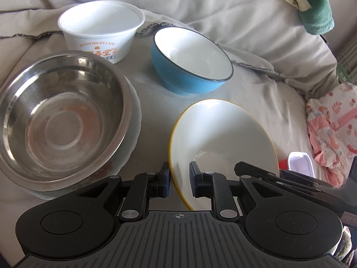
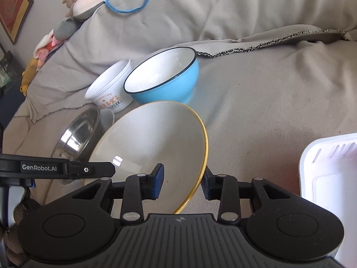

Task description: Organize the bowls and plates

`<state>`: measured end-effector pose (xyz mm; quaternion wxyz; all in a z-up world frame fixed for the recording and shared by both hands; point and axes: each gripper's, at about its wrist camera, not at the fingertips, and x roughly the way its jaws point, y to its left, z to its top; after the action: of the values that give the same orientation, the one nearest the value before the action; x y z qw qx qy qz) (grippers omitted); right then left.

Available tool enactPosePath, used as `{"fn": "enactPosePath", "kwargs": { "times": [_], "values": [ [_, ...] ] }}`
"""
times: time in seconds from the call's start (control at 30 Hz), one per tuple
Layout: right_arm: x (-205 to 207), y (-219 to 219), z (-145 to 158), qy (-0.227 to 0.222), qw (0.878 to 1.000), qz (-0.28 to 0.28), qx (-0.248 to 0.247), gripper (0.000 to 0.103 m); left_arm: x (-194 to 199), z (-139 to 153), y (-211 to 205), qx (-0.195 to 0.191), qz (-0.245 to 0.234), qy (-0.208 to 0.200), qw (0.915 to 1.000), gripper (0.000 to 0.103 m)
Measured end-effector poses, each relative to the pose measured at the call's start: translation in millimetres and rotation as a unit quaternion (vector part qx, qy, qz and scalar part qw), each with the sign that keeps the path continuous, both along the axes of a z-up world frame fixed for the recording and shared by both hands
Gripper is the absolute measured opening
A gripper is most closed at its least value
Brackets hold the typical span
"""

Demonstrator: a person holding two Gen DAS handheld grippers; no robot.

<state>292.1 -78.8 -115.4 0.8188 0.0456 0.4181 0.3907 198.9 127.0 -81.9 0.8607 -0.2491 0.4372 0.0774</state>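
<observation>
Nearest both cameras, a white dish with a yellow rim [image 1: 219, 138] stood tilted above the grey sofa cover [image 1: 156, 89]. The left gripper [image 1: 179, 182] was nearly closed, its blue pads pinching the dish's rim on one side. The right gripper [image 2: 181, 184] straddled the opposite rim, one pad inside and one outside, apparently touching it. The dish was empty.

Beside it to the left, an empty stainless steel bowl [image 1: 60, 120] sat nested in a white dish [image 1: 133, 125]. Farther back stood a blue bowl [image 1: 189, 60], white inside and empty, tilted on the cloth, and an empty white printed plastic tub [image 1: 100, 29].

Only the right wrist view showed a white plastic tray [image 2: 330, 178] close at the right, and soft toys [image 2: 73, 11] on the sofa back. Only the left view showed green cloth [image 1: 312, 4] and pink patterned fabric [image 1: 332, 129].
</observation>
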Motion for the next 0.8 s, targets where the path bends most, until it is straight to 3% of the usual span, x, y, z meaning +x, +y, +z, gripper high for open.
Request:
{"fn": "enactPosePath", "kwargs": {
  "times": [0.17,0.27,0.37,0.43,0.47,0.6,0.8],
  "values": [
    [0.4,-1.8,4.5,-0.017,1.000,-0.013,-0.011,0.036,-2.2,17.4,11.7,-0.004,-0.001,-0.028,0.9996,0.021],
    [-4.5,-7.9,30.9,-0.085,0.995,-0.043,-0.030,0.036,5.4,41.4,36.7,-0.010,0.000,-0.062,0.9980,0.021],
    [5.4,2.4,71.3,-0.132,0.989,-0.051,-0.049,0.042,34.6,60.9,64.1,0.009,0.028,-0.065,0.9975,0.021],
    [28.0,18.4,92.4,-0.122,0.989,-0.063,-0.058,0.064,65.2,65.2,77.0,0.038,0.034,-0.051,0.9974,0.021],
    [45.0,28.3,98.6,-0.103,0.990,-0.072,-0.060,0.069,81.3,63.5,82.5,0.047,0.036,-0.042,0.9974,0.021],
    [110.3,58.1,92.1,-0.025,0.990,-0.132,-0.051,0.071,127.8,39.8,100.8,0.024,0.030,0.000,0.9993,0.021],
    [130.4,91.2,49.4,-0.013,0.989,-0.133,-0.069,0.069,137.3,8.3,115.2,-0.030,0.014,0.003,0.9994,0.021]
  ]
}}
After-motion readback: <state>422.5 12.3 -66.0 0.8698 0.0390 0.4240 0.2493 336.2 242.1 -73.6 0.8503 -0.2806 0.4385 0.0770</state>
